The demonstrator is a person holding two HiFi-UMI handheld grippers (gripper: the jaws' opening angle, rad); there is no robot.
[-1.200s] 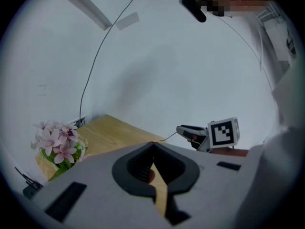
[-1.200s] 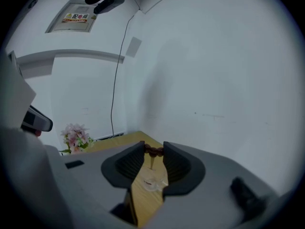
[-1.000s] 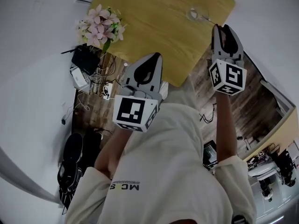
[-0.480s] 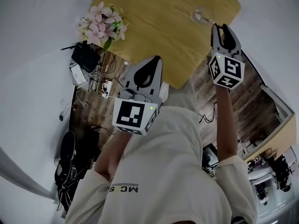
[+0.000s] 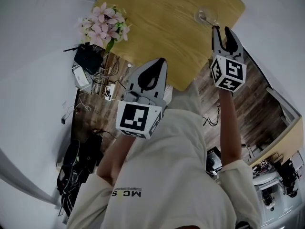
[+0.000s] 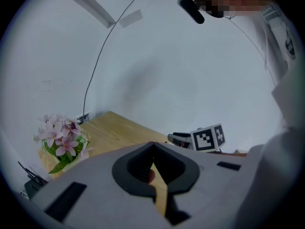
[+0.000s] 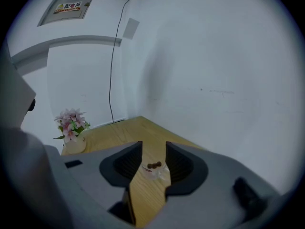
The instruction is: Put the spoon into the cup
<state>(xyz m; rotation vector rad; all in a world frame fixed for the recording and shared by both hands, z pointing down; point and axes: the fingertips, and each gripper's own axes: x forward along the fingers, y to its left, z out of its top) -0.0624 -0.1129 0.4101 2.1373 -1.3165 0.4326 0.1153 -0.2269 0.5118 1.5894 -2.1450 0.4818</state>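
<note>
1. The right gripper [image 5: 220, 29] is being opened, with nothing gripped; the left gripper [image 5: 160, 61] is shut, empty and farther back
2. The cup [image 5: 205, 16] is found just ahead of the right gripper, and the spoon [image 5: 210, 22] may be inside it

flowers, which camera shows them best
The head view: the flowers sit whole and unblocked at the table edge. In the left gripper view the flowers are side on, base hidden; in the right gripper view, small and far.

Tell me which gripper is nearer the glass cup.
The right gripper: its jaws are opening, nothing gripped, with the glass cup just ahead of their tips. The left gripper sits farther back, shut.
</note>
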